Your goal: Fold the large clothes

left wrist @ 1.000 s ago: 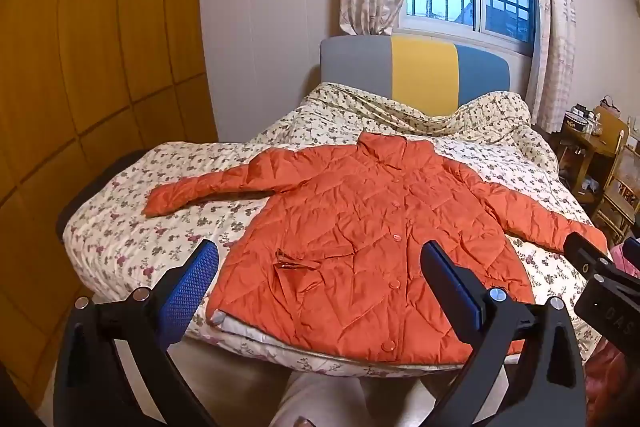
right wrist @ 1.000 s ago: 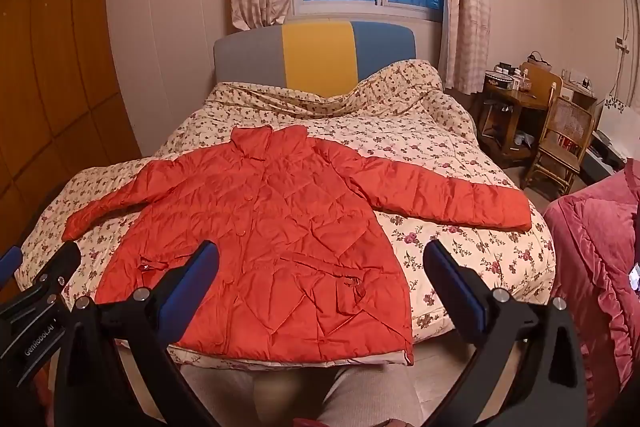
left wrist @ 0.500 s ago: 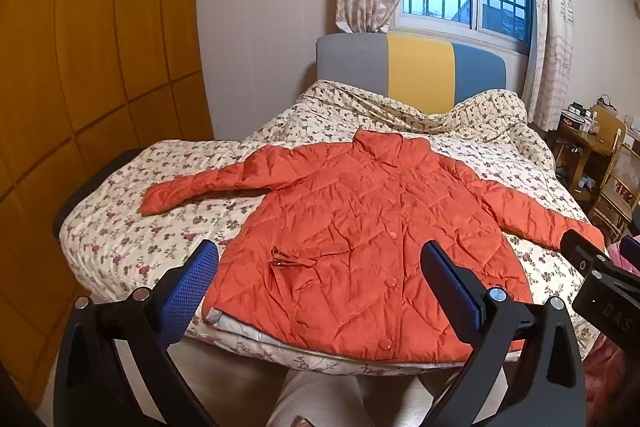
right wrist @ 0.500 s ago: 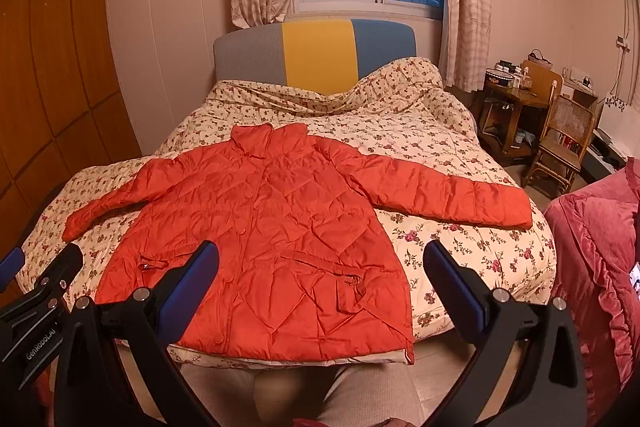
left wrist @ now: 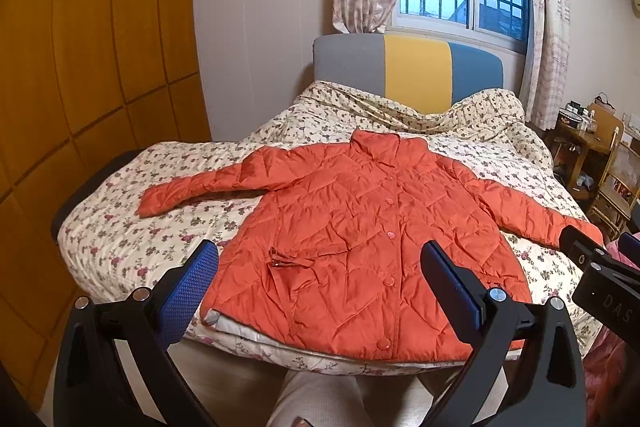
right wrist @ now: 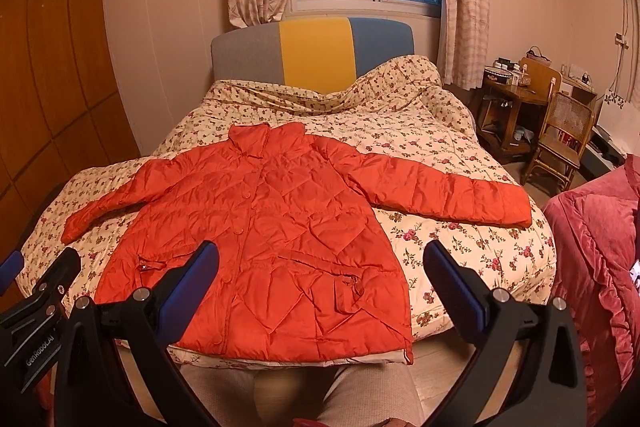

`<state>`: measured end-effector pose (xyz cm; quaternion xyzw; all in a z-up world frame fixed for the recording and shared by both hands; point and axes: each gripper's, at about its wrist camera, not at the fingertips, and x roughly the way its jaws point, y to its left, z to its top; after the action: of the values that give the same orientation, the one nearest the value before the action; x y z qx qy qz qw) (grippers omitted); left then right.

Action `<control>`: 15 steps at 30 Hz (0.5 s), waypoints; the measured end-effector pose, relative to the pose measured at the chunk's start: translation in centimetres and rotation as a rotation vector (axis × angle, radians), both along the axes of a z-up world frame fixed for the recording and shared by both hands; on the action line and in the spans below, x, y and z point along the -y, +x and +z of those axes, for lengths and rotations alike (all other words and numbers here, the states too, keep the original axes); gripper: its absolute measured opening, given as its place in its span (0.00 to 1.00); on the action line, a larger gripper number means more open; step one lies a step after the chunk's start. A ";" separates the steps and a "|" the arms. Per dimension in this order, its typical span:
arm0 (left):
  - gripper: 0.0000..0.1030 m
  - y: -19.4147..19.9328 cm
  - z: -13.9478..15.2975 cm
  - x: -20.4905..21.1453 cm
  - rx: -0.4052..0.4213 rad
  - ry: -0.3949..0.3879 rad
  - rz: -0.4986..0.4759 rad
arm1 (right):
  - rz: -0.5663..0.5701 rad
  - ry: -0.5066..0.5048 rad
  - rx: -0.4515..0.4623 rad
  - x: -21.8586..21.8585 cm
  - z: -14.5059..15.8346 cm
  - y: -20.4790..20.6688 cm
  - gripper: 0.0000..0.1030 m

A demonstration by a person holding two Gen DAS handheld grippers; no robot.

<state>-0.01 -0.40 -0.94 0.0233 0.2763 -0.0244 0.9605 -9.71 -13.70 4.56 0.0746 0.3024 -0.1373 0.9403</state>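
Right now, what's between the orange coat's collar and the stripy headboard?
Only rumpled flowery quilt lies between the orange coat collar and the headboard, shown in both wrist views.

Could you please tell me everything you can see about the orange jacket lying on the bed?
The orange jacket is a quilted, puffy coat with a slightly shiny shell. It lies front up and buttoned shut on the floral quilt, collar toward the headboard, hem at the near edge. Both sleeves spread outward. It has a row of matching buttons and two flap pockets low on the front. Neither gripper touches it.
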 end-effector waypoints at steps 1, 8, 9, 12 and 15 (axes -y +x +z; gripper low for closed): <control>0.97 0.0 0.0 0.1 -0.001 0.000 0.000 | 0.000 0.001 0.001 0.1 0.0 0.0 0.98; 0.97 0.0 -0.1 0.2 -0.002 -0.001 -0.005 | -0.002 0.002 0.000 0.1 -0.1 0.0 0.98; 0.97 0.1 -0.1 0.0 -0.002 -0.001 -0.006 | -0.001 0.002 0.001 0.2 -0.1 0.0 0.98; 0.97 0.1 -0.1 0.0 -0.004 -0.001 -0.005 | -0.003 0.003 0.000 0.2 -0.1 0.0 0.98; 0.97 0.0 -0.2 0.1 -0.006 -0.002 -0.006 | -0.004 0.002 -0.002 0.2 -0.1 0.1 0.98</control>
<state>-0.03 -0.52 -1.14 0.0232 0.2792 -0.0274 0.9596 -9.65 -13.94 4.45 0.0760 0.3035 -0.1387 0.9396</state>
